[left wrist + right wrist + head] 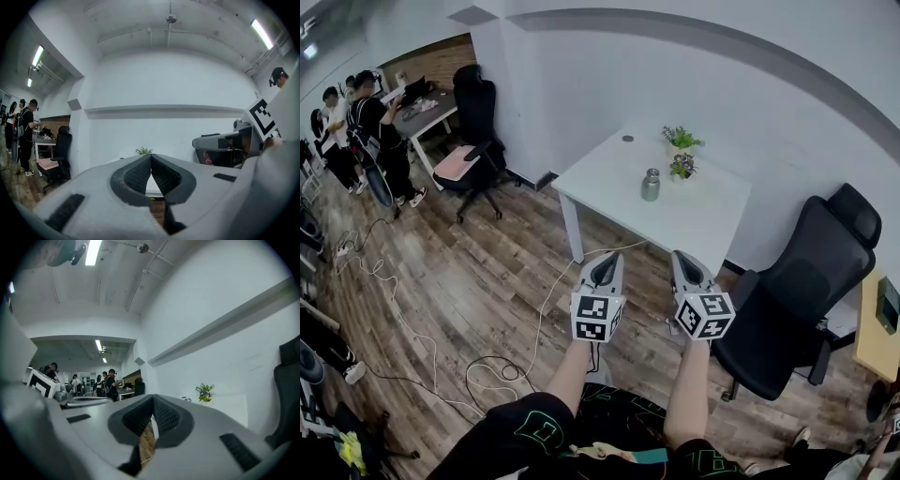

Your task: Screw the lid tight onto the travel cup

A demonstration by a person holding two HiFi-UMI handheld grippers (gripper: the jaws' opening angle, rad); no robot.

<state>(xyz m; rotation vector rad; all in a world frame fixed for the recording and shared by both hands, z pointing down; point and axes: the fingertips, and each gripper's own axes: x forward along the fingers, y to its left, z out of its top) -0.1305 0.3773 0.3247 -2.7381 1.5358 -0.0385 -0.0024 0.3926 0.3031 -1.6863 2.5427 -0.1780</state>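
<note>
Task not yet begun: my left gripper (607,260) and right gripper (681,255), jaws pressed together and empty, point toward the travel cup (651,185) on the white table (609,178) at twelve o'clock, well apart.

The head view looks steeply down toward the distant white rectangular table (609,183), which both low, level gripper views also face.

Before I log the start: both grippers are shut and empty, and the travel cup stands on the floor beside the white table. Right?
No: the head view shows the travel cup on the white table, not the floor. The left gripper and right gripper are shut and empty.
</note>
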